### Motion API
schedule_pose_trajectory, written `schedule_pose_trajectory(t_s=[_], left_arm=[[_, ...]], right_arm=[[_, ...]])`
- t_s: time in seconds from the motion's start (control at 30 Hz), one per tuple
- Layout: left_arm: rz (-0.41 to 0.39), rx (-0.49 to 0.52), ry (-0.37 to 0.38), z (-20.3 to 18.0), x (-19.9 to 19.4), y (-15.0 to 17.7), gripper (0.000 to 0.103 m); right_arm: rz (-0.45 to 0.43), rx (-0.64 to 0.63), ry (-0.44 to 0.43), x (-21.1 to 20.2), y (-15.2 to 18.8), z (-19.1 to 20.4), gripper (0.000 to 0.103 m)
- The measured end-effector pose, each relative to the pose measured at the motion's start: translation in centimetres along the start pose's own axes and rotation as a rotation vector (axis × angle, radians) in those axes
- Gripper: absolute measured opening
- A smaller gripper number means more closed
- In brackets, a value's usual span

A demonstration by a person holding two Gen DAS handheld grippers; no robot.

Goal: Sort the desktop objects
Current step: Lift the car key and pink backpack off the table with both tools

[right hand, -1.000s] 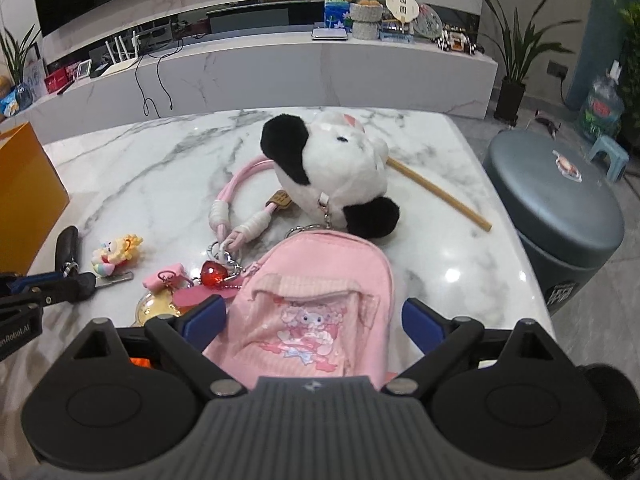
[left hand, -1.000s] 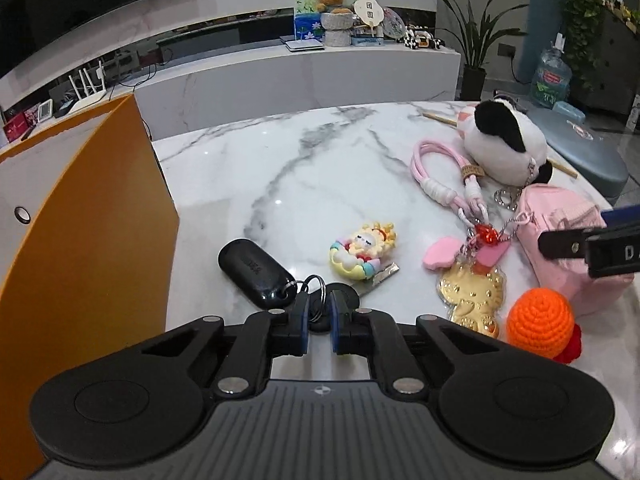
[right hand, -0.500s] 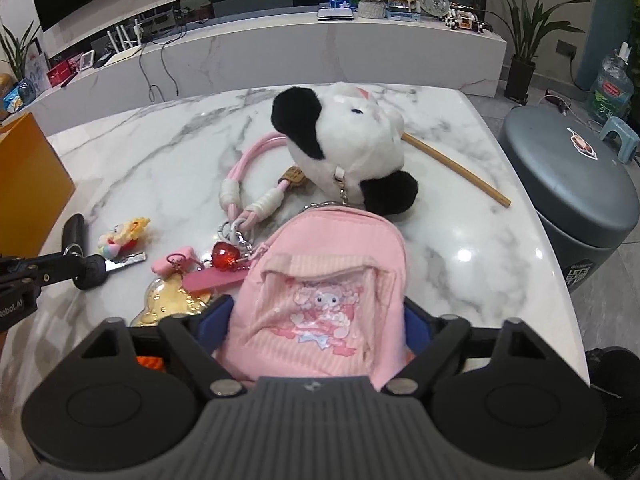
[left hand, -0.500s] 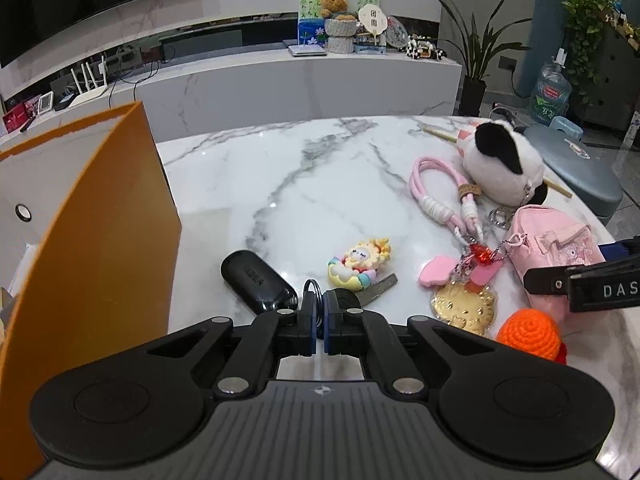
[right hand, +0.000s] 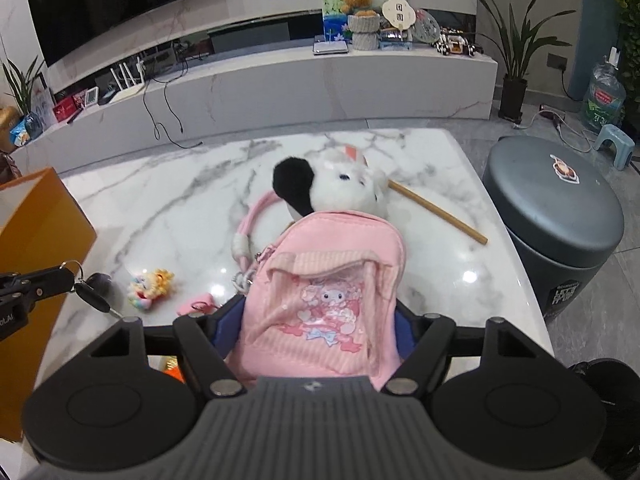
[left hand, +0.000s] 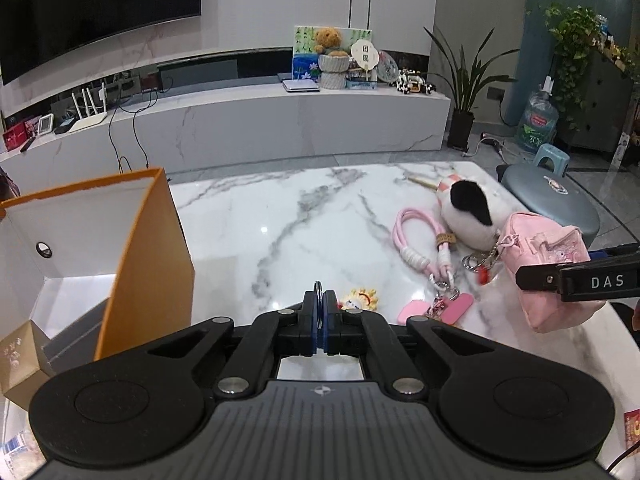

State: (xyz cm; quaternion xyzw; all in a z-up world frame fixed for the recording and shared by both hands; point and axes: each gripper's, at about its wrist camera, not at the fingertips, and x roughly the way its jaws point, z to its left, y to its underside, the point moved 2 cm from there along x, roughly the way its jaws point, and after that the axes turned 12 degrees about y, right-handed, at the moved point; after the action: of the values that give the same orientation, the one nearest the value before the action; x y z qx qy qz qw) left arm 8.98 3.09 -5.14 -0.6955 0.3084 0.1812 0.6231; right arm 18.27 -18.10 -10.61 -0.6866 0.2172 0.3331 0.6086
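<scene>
Since the earlier frame both grippers had lifted their loads off the marble table [left hand: 280,220]. Beside the orange box [left hand: 148,264], the left gripper [left hand: 319,320] was clamped shut on a key ring [left hand: 318,286], its keys [right hand: 94,294] dangling. The right gripper [right hand: 316,320] was closing, pads pressing the pink backpack [right hand: 328,292], raised before the plush toy [right hand: 344,194].

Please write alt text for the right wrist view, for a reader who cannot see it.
The right gripper is closing its jaws on a pink pouch, above a marble table. Behind lie a plush toy and a stick.
</scene>
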Motion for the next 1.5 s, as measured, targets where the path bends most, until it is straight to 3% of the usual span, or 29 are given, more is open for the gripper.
schedule_pose_trajectory(t_s=[0.3, 0.77, 1.13, 1.5], left_arm=[[-0.068, -0.002, 0.016, -0.2, -2.8, -1.9, 0.002], [-0.166, -0.019, 0.019, 1.0, -7.1, -4.4, 0.002], [-0.247, -0.066, -0.023, 5.3, -11.5, -6.5, 0.002], [-0.27, -0.11, -0.096, 10.2, -14.7, -6.5, 0.002]], right_arm=[[-0.061, -0.012, -0.055, -2.7, -1.3, 2.0, 0.074], [-0.148, -0.059, -0.185, -6.4, -3.9, 8.5, 0.074], [-0.215, -0.099, -0.28, -8.3, -6.1, 15.2, 0.074], [-0.263, -0.163, -0.364, -9.8, -7.0, 22.2, 0.074]])
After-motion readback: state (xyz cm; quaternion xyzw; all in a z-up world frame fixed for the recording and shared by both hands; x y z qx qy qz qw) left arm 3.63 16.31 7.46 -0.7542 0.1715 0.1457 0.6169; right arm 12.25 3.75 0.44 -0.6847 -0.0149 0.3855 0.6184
